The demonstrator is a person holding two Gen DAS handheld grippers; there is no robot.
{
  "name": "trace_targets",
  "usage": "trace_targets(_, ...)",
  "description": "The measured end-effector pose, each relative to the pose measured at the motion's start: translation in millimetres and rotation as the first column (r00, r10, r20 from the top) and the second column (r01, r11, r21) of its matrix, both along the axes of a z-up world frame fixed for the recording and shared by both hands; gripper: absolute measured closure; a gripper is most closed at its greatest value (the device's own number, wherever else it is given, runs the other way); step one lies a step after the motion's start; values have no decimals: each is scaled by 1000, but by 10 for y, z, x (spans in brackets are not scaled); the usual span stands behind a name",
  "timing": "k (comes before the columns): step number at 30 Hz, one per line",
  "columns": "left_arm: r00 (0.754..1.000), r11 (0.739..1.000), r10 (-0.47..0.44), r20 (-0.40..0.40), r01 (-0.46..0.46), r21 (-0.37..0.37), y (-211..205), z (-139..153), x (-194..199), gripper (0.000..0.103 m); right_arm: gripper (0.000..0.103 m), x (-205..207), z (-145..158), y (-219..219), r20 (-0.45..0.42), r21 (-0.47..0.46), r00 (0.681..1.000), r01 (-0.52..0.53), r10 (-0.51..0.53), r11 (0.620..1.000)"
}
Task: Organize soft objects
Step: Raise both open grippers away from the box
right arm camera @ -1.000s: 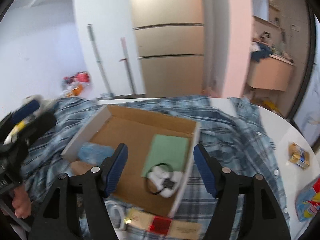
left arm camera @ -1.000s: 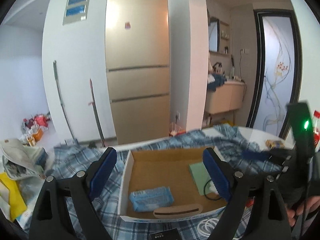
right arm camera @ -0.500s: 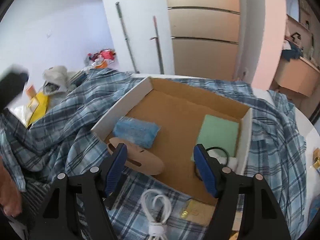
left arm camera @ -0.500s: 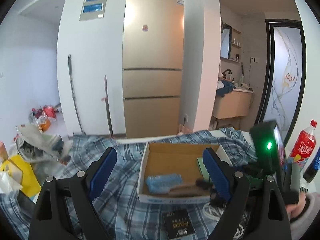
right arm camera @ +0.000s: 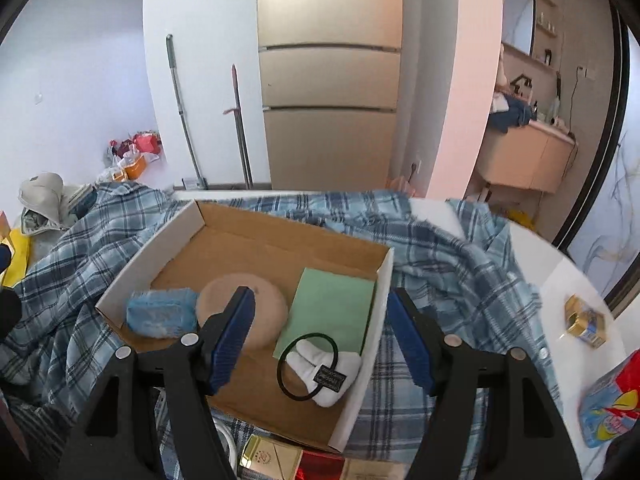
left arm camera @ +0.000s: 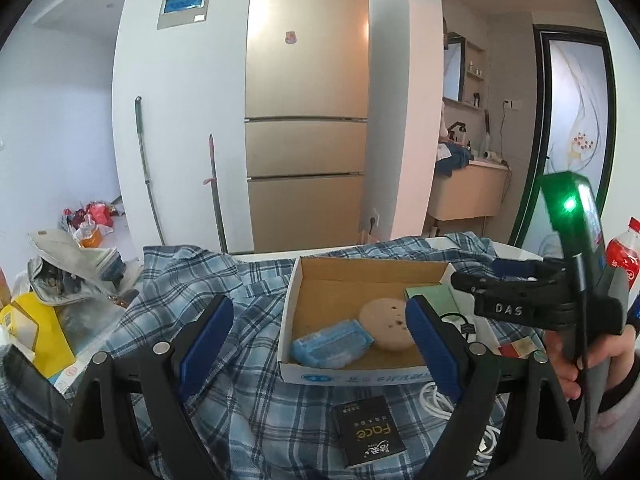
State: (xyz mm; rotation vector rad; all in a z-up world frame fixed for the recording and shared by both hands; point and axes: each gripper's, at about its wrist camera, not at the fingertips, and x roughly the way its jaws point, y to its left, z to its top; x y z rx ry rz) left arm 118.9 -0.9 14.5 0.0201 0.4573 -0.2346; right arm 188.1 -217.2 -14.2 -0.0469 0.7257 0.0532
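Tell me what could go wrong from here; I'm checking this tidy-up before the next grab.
1. The white cable lies coiled just in front of the cardboard box, under the open left tool; a low reach could snag it.
2. The plaid cloth is bunched around the box, so a pull on it might shift or tip the box.
3. The hair tie sits at the box's near wall beneath the open right tool; a descending finger could catch the wall.
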Motion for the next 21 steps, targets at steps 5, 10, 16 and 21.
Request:
trace_targets(5, 1000, 1000, -14, 9, 14, 7, -50, 48, -115, 13, 35, -235, 245, 13, 58, 40, 998, -27, 24, 999)
trace_targets(10, 999, 999, -29, 35, 28, 29, -120, 44, -302, 13, 30, -575, 426, -11, 131, 45, 991, -47, 41, 998)
trace_targets(16, 999, 999, -43, 6, 43, 29, -181, -49, -323, 13, 14, -922, 422, -118, 205, 44, 978, -50, 39, 998)
trace_targets(21, 999, 998, -40, -30, 42, 40, -229, -174, -336, 13, 1, -1109, 339, -209, 272, 28, 961, -62, 52, 998)
